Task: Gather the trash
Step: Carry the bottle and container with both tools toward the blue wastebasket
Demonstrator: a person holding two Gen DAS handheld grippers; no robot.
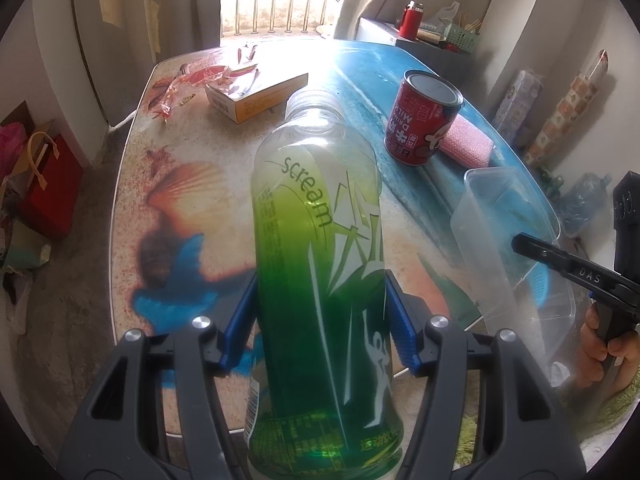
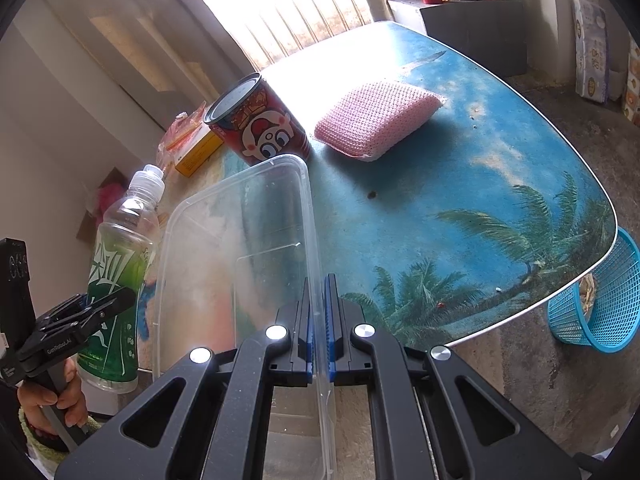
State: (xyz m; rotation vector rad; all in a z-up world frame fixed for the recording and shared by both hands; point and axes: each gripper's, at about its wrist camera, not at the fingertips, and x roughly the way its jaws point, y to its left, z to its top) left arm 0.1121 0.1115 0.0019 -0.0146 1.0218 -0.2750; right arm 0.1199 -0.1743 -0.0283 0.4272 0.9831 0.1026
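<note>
My left gripper (image 1: 320, 320) is shut on a green "Scream" plastic bottle (image 1: 320, 240) and holds it above the table's near edge; the bottle also shows in the right wrist view (image 2: 120, 264), as does the left gripper (image 2: 108, 304). My right gripper (image 2: 319, 320) is shut on the rim of a clear plastic container (image 2: 240, 240), held over the table; the container also shows in the left wrist view (image 1: 512, 240), as does the right gripper (image 1: 560, 260). A blue mesh trash basket (image 2: 604, 304) stands on the floor past the table's right edge.
On the beach-print table (image 2: 460, 184) stand a red milk can (image 2: 260, 120), a pink sponge (image 2: 376, 116), a yellow-white box (image 1: 256, 96) and a red plastic wrapper (image 1: 192, 80). A grey cabinet (image 2: 472, 28) stands behind the table. Bags (image 1: 40, 184) sit on the floor at left.
</note>
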